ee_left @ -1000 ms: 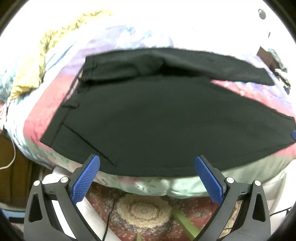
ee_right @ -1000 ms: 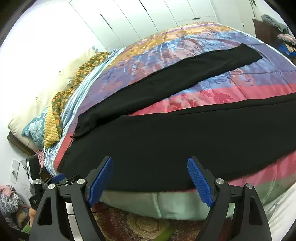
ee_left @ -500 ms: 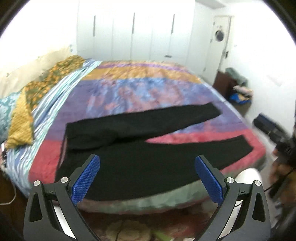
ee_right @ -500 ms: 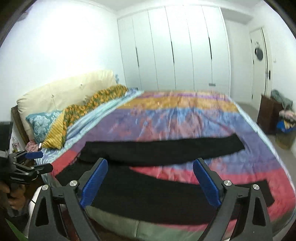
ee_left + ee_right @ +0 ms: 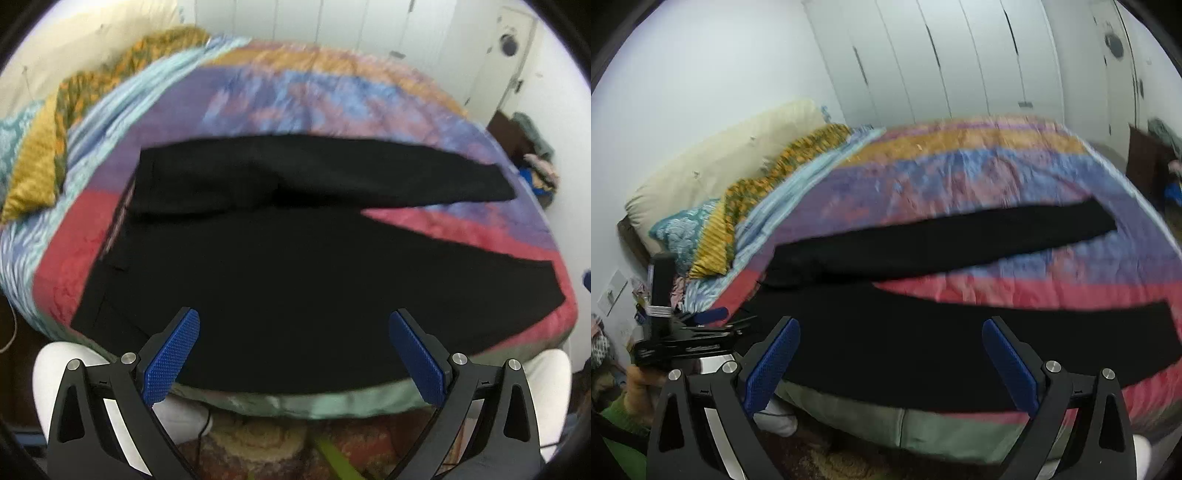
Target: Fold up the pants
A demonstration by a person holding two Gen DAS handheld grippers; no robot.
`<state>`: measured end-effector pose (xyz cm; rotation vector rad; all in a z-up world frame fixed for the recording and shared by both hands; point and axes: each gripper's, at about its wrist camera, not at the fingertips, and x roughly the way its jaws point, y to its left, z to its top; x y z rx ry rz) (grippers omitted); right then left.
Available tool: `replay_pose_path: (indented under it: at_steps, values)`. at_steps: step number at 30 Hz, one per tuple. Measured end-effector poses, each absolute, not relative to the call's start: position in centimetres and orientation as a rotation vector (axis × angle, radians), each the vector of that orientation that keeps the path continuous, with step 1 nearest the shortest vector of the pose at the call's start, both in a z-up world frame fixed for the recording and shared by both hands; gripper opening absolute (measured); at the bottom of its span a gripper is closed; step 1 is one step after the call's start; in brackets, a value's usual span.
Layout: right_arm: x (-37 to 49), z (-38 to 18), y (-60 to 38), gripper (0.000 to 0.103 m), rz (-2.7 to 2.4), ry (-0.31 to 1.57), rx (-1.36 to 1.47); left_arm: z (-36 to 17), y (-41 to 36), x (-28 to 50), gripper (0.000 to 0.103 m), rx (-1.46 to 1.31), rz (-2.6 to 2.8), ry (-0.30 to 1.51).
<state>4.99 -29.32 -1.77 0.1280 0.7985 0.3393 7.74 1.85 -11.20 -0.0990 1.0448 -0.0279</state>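
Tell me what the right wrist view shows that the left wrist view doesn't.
Only the right wrist view shows the left tongs from the side, the teal pillow and the tall wardrobe doors. Only the left wrist view shows the pants' waistband end up close. Both share the black pants spread legs apart on the colourful bedspread, and open, empty tongs.

Both tools, left (image 5: pixel 293 354) and right (image 5: pixel 891 363), gape wide, pointing downward, gripping nothing.
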Motion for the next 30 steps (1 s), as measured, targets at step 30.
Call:
replay_pose_path:
  at_steps: [30]
  values:
    - [41.6,-20.1,-44.8,0.091,0.251,1.019,0.138,-23.8,12.6,24.6,0.103,-0.078,0.385,0.931]
